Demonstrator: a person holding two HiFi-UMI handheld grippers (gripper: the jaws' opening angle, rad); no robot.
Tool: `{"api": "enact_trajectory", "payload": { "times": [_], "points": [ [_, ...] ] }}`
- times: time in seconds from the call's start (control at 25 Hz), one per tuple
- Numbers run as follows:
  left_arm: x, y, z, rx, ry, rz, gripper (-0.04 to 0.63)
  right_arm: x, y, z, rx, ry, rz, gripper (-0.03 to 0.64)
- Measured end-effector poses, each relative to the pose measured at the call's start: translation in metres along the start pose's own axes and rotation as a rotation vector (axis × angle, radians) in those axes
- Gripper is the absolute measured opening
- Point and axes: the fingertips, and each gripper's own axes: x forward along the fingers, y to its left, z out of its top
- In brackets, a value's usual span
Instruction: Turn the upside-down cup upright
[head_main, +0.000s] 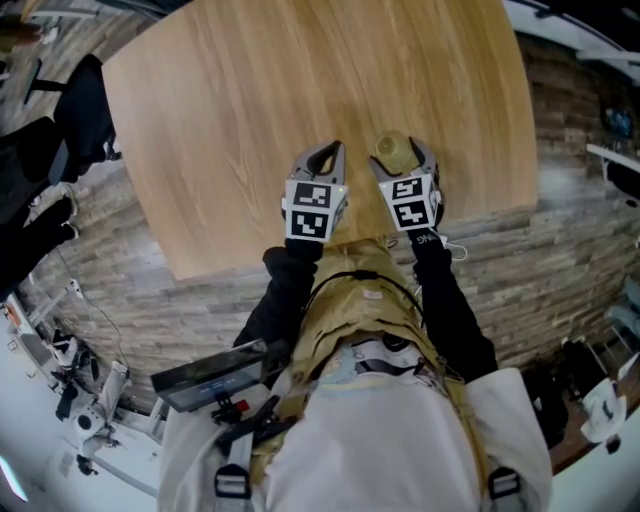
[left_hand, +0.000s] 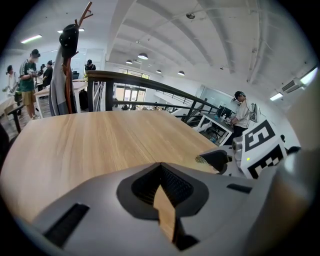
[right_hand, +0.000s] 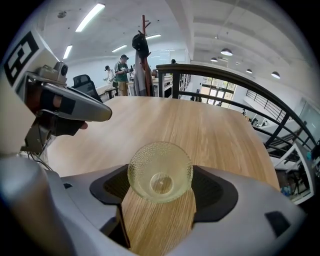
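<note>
A small clear yellowish glass cup (head_main: 393, 150) with a dimpled surface stands mouth up on the wooden table (head_main: 300, 80), near its front edge. In the right gripper view I look into the cup (right_hand: 160, 171) and see its base. My right gripper (head_main: 402, 158) is open, with one jaw on each side of the cup (right_hand: 160, 176) and close to its wall. Just left of it, my left gripper (head_main: 330, 155) rests low over the table, shut with nothing in it (left_hand: 161, 175). The cup's edge (left_hand: 201, 159) peeks out beside the right gripper's jaw in the left gripper view.
The table's front edge (head_main: 330, 250) lies just behind both grippers, with a stone-pattern floor (head_main: 560, 250) below. A coat stand (left_hand: 67, 65) and a dark railing (left_hand: 150, 82) stand beyond the far edge. People work at desks (left_hand: 240, 112) further off.
</note>
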Motion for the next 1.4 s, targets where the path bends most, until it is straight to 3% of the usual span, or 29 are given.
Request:
{"api": "enact_trajectory", "payload": {
  "times": [0.24,0.6,0.96,1.4],
  "points": [
    [-0.002,-0.002,-0.006,-0.011,0.007,-0.007,0.002,-0.027,0.010,-0.024,-0.024,0.101,0.072,0.391],
    [-0.001,0.007,-0.028,-0.029,0.051,0.006,0.002,-0.017,0.022,-0.040,0.068,0.215,0.165,0.390],
    [0.000,0.021,-0.036,-0.056,0.072,0.027,0.002,0.022,0.020,-0.005,0.123,0.202,0.224,0.390],
    [0.004,0.039,-0.039,-0.091,0.083,0.057,0.002,0.072,0.010,0.010,0.242,0.194,0.198,0.391]
  ]
}}
